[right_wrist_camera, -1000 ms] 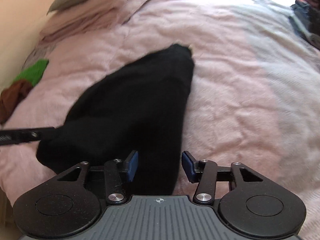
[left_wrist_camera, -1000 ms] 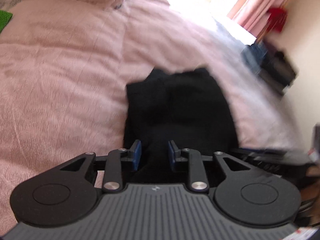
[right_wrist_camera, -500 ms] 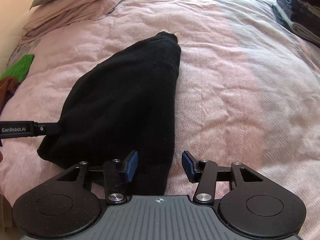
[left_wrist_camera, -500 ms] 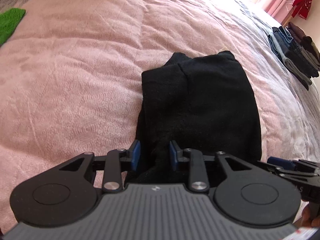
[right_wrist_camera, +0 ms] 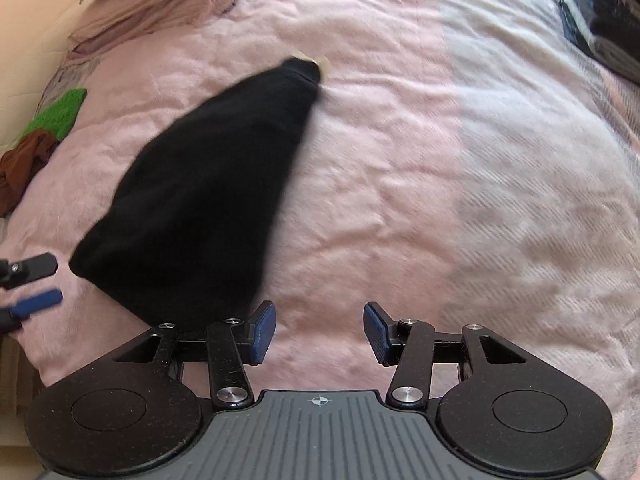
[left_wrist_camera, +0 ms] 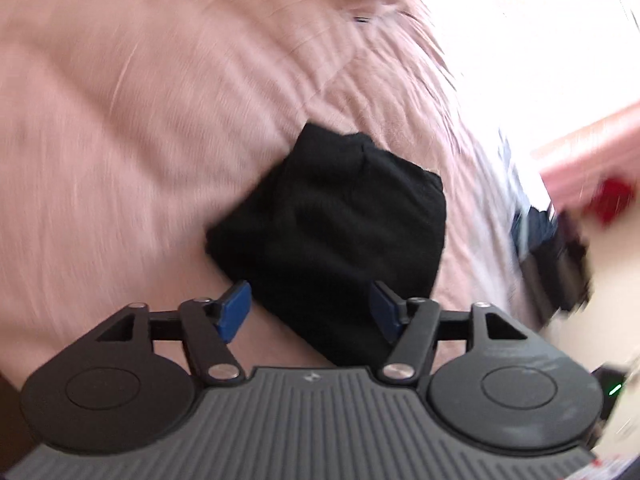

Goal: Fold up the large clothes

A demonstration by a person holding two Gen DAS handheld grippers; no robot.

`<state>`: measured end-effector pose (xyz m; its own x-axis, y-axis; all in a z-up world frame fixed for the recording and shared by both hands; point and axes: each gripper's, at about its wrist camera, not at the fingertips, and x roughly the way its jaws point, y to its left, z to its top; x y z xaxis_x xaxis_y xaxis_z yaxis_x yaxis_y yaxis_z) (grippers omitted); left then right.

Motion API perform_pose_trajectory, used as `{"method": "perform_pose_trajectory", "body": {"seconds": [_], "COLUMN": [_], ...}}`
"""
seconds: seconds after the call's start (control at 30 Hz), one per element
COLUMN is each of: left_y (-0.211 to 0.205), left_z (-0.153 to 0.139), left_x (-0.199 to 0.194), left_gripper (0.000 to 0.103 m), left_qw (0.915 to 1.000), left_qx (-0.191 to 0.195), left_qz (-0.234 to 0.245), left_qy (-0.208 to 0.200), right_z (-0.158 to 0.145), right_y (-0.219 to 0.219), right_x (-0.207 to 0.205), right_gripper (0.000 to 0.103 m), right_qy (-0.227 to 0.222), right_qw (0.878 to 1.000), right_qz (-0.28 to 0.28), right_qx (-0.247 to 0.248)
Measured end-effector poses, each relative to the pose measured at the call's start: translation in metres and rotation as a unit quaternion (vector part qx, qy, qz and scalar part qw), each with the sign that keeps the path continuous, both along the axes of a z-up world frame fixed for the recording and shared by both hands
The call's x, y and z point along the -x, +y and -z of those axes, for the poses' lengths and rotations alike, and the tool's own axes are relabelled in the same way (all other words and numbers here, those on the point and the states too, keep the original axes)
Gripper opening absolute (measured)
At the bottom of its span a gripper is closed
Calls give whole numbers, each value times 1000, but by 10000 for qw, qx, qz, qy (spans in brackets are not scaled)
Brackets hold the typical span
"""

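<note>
A folded black garment [left_wrist_camera: 332,232] lies flat on the pink bedspread [left_wrist_camera: 120,140]. My left gripper [left_wrist_camera: 310,310] is open just above its near edge, with nothing between the blue pads. In the right wrist view the same black garment [right_wrist_camera: 216,188] stretches away to the left of centre. My right gripper [right_wrist_camera: 319,332] is open over bare bedspread [right_wrist_camera: 420,184], to the right of the garment's near corner. The left gripper's fingers [right_wrist_camera: 32,284] show at the left edge of that view, open and clear of the cloth.
A stack of folded dark clothes [right_wrist_camera: 604,20] sits at the far right of the bed. A green cloth [right_wrist_camera: 56,114] and a brown cloth [right_wrist_camera: 22,160] lie at the left edge. Pillows [right_wrist_camera: 132,4] are at the head. The left wrist view is motion-blurred.
My left gripper opened and let go of the garment's near edge, then drew back and swung. My right gripper opened wider and shifted right, off the cloth.
</note>
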<state>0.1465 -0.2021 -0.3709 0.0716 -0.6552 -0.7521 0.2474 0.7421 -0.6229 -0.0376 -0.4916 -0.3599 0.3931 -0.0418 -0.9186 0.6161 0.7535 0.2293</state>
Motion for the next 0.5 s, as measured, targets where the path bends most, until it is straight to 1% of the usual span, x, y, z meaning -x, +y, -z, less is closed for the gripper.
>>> {"method": "perform_pose_trajectory", "body": {"seconds": [0.03,0.07,0.1,0.13,0.17,0.23,0.27,0.37,0.43,0.47,0.5], "left_y": [2,2,-1,-4,-9,-18,-20,-29,-38,-43,-48], "left_z": [11,22,32,42,52,71,79,88,92,94,96], "left_x": [11,22,33,43,51,63,68,77,76,73,70], "left_gripper": [63,65,68,70,72,72,72,71,64,53,39], "left_qw": [9988,9956,9916,9880,9857,9821,9790,9690,9629,9617,9623], "left_qx": [282,546,758,912,929,738,773,1094,1286,1302,1230], "left_qz": [-313,-611,-910,-1146,-1335,-1685,-1848,-2210,-2368,-2408,-2423], "left_qy": [264,444,529,501,431,398,380,170,155,151,145], "right_z": [1,2,4,6,7,8,8,15,20,21,22], "right_y": [-10,-20,-28,-37,-46,-60,-66,-83,-90,-93,-94], "right_x": [8,15,20,23,27,34,36,44,44,45,45], "right_gripper": [46,46,46,46,46,46,46,46,46,46,46], "right_qy": [-21,-45,-32,1,42,59,51,109,185,182,171], "right_qw": [10000,9998,9996,9995,9993,9990,9989,9986,9985,9985,9985], "right_qz": [-41,-93,-149,-220,-306,-423,-466,-516,-513,-514,-519], "right_qx": [-89,-171,-222,-241,-212,-104,-81,-15,-19,-37,-54]}}
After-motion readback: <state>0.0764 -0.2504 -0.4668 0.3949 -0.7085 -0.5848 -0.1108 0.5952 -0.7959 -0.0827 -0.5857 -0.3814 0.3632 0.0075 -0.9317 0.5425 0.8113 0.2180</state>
